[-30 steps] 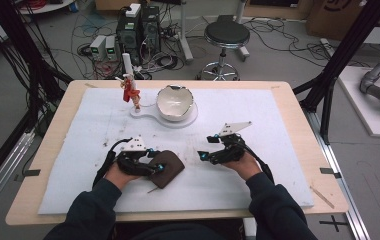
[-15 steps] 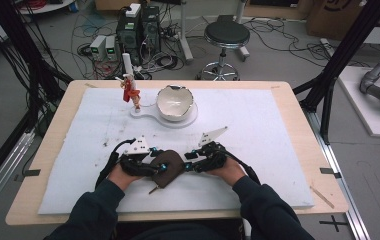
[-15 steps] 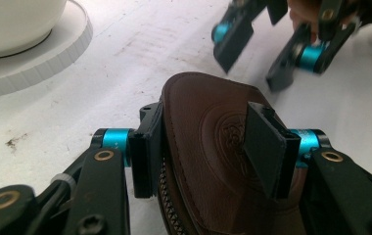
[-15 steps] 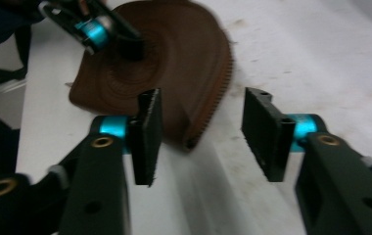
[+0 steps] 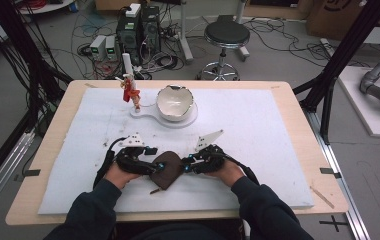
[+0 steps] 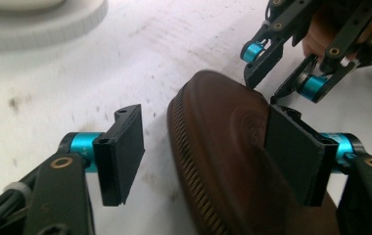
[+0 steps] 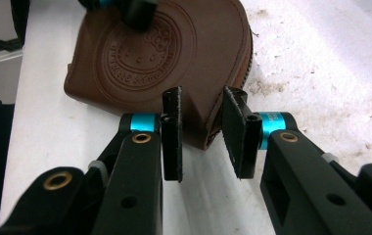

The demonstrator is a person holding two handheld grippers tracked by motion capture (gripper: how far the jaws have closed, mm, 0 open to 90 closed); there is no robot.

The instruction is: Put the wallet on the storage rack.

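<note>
One brown pouch (image 5: 167,169), two grippers, one white bowl (image 5: 174,102), one red figurine (image 5: 129,90). The pouch lies flat on the white mat (image 5: 258,130) near the person's edge of the table, right between the two hands. The right gripper (image 7: 201,132), well off to the side a second ago with jaws spread, is now up against the pouch, and its jaws have just been closing and now pinch the pouch's corner. The left gripper (image 6: 206,154) has just been opening: its jaws straddle the pouch's other end, one pad against the leather, the other apart from it. Farther back, the bowl stands on its white base (image 5: 145,112) beside the figurine, its inside plain white
</note>
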